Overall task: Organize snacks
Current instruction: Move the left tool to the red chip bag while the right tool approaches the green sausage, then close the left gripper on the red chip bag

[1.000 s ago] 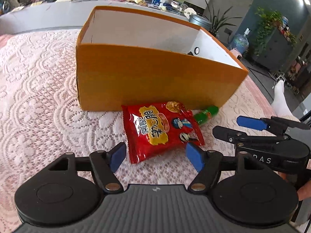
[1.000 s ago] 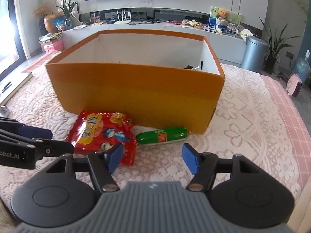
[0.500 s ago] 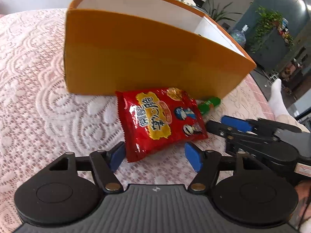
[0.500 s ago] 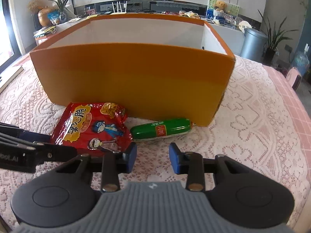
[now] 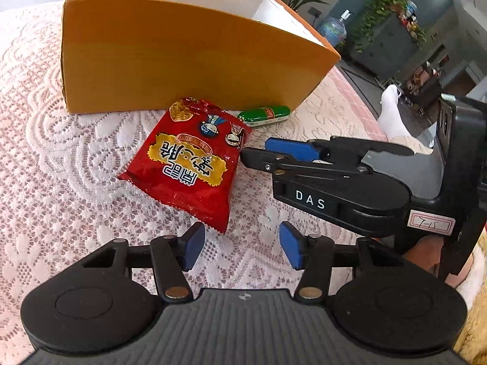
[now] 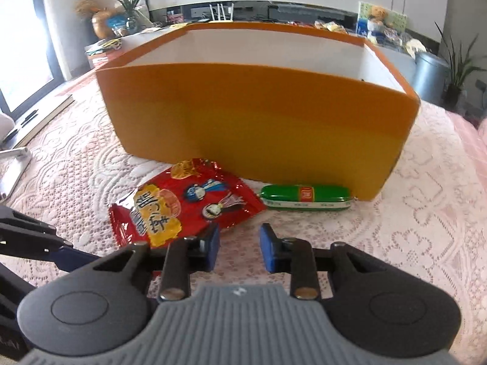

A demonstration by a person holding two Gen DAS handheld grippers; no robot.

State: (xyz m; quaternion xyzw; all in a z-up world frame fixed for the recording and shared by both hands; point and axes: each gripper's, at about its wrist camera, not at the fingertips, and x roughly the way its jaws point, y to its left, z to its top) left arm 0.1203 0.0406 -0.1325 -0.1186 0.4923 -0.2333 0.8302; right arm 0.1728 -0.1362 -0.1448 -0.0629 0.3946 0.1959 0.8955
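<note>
- Snacks were what I was sorting, and two of them lay loose on the lace tablecloth [image 5: 61, 164] in front of my tongs, neither picked up yet.
- My left gripper [image 5: 242, 246] stood with its blue pads well apart and nothing between them; the near corner of the red snack bag [image 5: 188, 167] lay just ahead of its left pad.
- My right gripper [image 6: 239, 251] had its pads drawn to a narrow gap, also with nothing in them. Seen from my left tongs, it lay across to the right, its tips close beside the bag's right edge.
- From my right tongs, the red bag sat just ahead and to the left, partly hidden behind the left pad; I could not tell whether that pad touched it.
- Beyond the bag and a little to the right lay the green sausage stick [image 6: 306, 197], flat on the cloth, close against the front wall of the box and near its right corner.
- Farthest off stood the orange cardboard box [image 6: 258, 115], open at the top with white inner walls. I could see almost nothing of its floor, so I cannot say what it already held.
- My judgement: the job was at best partway along, since both the bag and the sausage remained outside the box and each needed gripping and lifting over the wall.
</note>
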